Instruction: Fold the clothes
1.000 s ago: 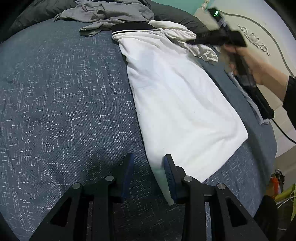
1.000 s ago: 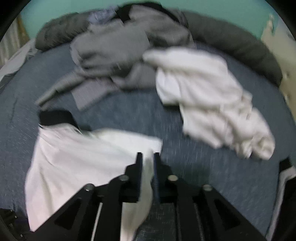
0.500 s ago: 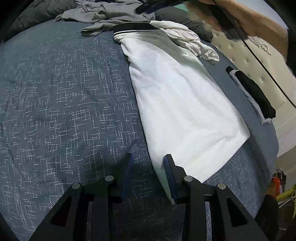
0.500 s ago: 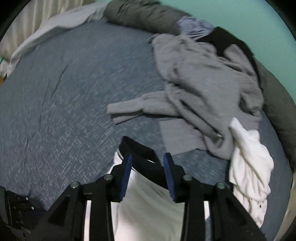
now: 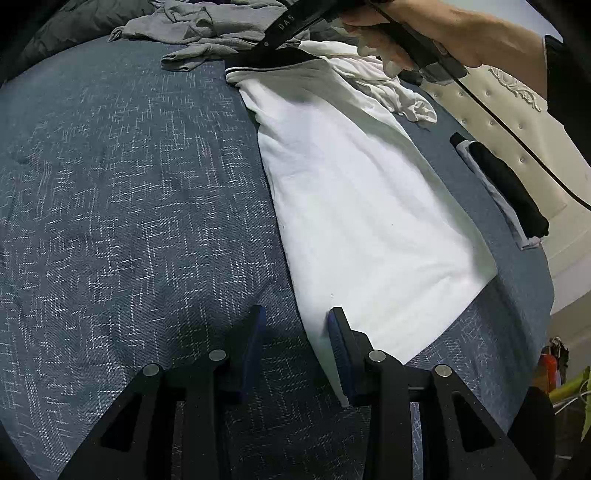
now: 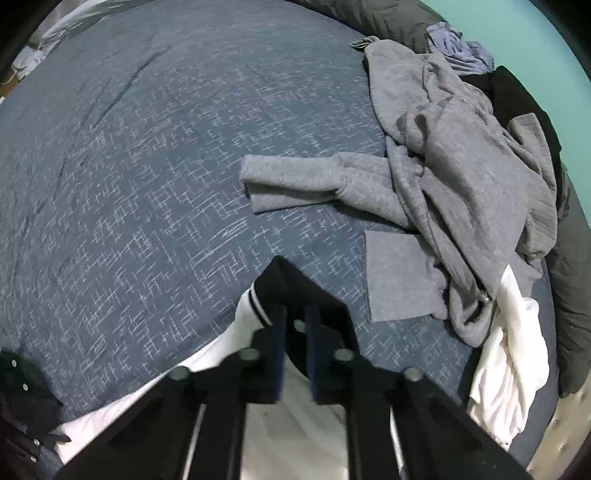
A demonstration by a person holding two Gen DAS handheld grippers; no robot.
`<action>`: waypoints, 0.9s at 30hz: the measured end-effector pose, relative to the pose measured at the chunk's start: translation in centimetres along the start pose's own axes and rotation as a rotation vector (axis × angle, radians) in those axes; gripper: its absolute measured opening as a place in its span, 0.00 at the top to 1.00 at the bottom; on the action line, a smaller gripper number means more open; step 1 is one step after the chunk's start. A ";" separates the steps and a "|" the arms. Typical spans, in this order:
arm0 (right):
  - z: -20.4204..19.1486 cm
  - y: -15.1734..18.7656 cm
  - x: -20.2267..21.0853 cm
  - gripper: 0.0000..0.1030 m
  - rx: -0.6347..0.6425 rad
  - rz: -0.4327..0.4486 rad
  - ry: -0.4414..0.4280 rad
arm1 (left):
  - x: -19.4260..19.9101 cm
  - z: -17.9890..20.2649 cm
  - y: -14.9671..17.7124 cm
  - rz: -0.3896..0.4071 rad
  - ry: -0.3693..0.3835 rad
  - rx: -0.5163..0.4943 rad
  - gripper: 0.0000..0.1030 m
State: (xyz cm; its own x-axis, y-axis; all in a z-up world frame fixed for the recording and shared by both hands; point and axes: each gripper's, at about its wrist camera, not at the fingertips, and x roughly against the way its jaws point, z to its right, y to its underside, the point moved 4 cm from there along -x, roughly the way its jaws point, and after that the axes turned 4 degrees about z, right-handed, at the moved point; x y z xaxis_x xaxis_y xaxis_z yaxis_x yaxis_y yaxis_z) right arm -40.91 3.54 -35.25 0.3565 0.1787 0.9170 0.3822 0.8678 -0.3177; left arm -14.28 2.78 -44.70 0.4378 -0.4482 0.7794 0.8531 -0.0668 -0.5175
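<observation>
— Any writing to read out here?

— Just one bit: pale letters "DAS" on the black body of the right gripper (image 5: 291, 26), seen from the left wrist view, up by the far edge of the bed (image 5: 129, 184).

— Is that the whole word?

— Can't tell; the lettering may run on past what shows.

— Anything on the clothes?

— No print, no tag legible in either view.
</observation>
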 end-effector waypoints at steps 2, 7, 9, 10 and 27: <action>-0.1 0.2 0.2 0.96 0.012 0.001 0.010 | 0.0 0.0 0.0 0.000 0.000 0.000 0.63; 2.4 0.1 1.8 0.97 -0.099 0.071 0.044 | -0.1 0.1 0.0 0.001 -0.002 -0.001 0.63; 3.9 -0.1 2.3 0.97 -0.164 0.093 0.062 | -0.2 0.1 0.0 0.001 -0.004 -0.004 0.63; 4.7 -0.2 2.4 0.97 -0.193 0.102 0.075 | -0.2 0.1 0.1 0.000 -0.005 -0.006 0.63; 7.8 -0.3 -0.1 0.85 -0.416 0.114 0.115 | -0.4 0.1 0.0 -0.005 -0.006 -0.006 0.61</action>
State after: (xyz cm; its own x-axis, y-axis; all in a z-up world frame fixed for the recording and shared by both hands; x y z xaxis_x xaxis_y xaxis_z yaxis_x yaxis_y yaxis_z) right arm -47.69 6.90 -33.40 0.4997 0.1896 0.8452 0.6370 0.5807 -0.5069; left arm -14.38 3.07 -44.96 0.4348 -0.4425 0.7843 0.8538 -0.0743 -0.5153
